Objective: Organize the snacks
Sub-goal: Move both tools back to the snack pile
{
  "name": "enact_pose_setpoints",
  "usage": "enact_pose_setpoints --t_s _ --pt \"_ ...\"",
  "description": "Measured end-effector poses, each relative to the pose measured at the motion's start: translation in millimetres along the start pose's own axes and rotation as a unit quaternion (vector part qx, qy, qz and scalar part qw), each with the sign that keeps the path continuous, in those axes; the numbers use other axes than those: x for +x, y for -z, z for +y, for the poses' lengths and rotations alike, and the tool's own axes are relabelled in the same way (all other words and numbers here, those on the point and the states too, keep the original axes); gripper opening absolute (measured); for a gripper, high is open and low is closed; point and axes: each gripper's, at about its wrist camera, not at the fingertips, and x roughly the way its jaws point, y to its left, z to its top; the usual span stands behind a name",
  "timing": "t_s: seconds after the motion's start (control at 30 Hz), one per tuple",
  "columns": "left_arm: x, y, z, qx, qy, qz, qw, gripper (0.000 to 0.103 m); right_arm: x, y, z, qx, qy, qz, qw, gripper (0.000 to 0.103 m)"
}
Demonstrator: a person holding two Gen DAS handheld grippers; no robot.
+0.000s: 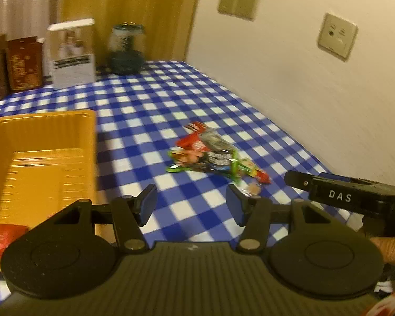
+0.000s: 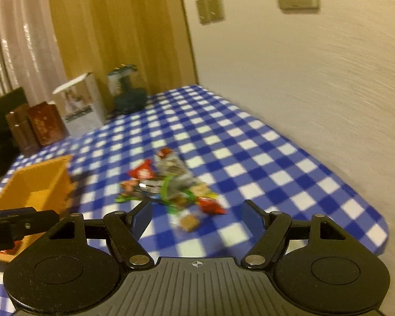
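A small pile of snack packets point(image 1: 210, 155), red, green and dark, lies on the blue-checked tablecloth point(image 1: 155, 100). It also shows in the right wrist view point(image 2: 168, 181), with a loose cookie packet point(image 2: 188, 221) at its near edge. A yellow bin point(image 1: 39, 163) stands left of the pile and holds a red packet point(image 1: 5, 237); it shows in the right wrist view too point(image 2: 36, 187). My left gripper point(image 1: 192, 205) is open and empty, short of the pile. My right gripper point(image 2: 197, 216) is open and empty, just short of the cookie packet.
At the table's far end stand two brown boxes point(image 1: 23, 63), a white carton point(image 1: 73, 52) and a dark jar point(image 1: 126, 50). A wall point(image 1: 302, 79) runs along the right side. The table's right edge point(image 2: 376, 226) is close to my right gripper.
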Motion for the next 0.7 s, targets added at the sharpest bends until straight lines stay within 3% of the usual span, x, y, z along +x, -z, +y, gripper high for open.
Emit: enact_pose_setpoints --t_s 0.37,0.7 --pt "60 6 -37 0.052 0.054 0.029 0.9968 0.054 19 4 -46 0.034 0.041 0.026 0.998 0.074" --pt "107 11 -69 0.137 0.101 0.043 0.9845 0.054 28 3 -60 0.058 0.057 0.036 0.996 0.074"
